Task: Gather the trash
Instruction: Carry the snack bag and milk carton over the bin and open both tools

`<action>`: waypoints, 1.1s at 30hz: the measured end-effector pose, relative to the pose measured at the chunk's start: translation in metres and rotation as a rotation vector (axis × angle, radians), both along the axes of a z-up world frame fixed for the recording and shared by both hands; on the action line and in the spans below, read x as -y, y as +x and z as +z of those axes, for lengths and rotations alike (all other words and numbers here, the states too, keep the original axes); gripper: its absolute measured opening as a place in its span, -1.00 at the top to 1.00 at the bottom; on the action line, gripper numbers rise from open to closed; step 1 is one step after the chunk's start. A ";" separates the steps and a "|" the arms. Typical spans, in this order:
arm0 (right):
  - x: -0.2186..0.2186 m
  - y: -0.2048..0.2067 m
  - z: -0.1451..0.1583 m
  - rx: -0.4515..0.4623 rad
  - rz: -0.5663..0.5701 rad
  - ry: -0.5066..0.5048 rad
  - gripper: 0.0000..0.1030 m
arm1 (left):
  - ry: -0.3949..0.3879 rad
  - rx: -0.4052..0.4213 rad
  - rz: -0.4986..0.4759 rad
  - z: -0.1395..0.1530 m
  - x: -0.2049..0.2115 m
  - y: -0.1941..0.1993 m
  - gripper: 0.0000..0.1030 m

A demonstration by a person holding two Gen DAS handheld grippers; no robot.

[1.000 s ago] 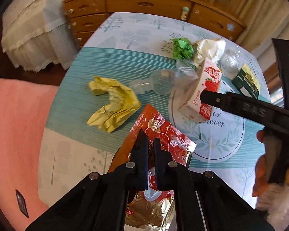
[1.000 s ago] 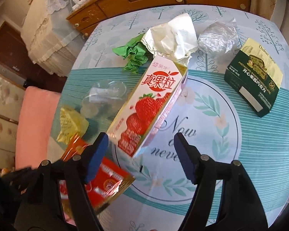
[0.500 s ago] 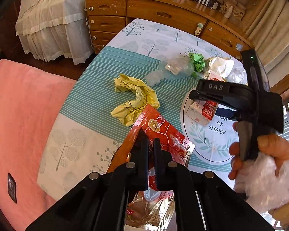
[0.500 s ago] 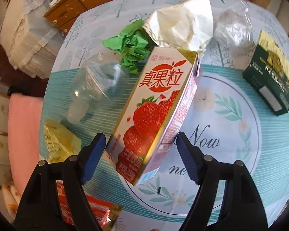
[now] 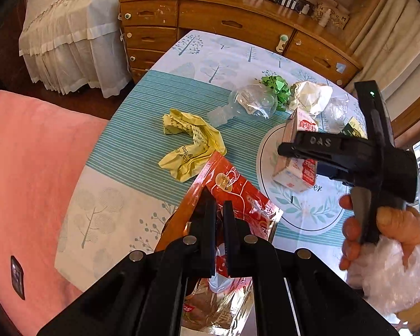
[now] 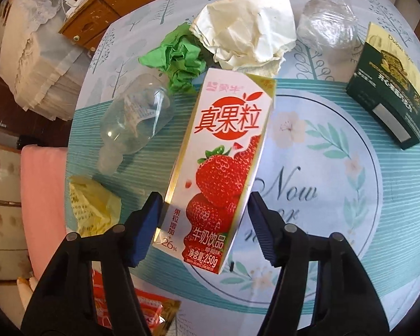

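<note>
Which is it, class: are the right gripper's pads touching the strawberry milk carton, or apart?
Apart. The right wrist view shows tablecloth between each closing pad and the strawberry milk carton.

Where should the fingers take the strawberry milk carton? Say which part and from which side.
Grip the strawberry milk carton across its narrow side faces near the bottom end, coming from above. It lies flat, printed face up, already between the closing right gripper.
</note>
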State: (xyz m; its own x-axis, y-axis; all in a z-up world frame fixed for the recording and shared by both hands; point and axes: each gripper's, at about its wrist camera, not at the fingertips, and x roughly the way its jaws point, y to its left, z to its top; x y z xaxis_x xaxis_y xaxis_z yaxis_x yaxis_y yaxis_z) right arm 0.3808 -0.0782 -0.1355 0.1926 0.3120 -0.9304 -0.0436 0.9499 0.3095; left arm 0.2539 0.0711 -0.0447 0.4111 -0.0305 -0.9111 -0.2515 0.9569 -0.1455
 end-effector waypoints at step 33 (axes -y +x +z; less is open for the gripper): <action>0.005 -0.401 0.071 0.168 -0.003 -0.074 -0.10 | -0.105 0.105 -0.383 0.031 -0.026 -0.253 0.91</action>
State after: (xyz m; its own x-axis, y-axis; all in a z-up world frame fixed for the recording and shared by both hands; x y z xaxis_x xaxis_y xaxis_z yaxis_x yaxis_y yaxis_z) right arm -0.0200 -0.0830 -0.0642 0.3483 0.2427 -0.9054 -0.0858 0.9701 0.2270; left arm 0.0011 0.0966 -0.0141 0.4427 -0.2904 -0.8483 0.1416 0.9569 -0.2537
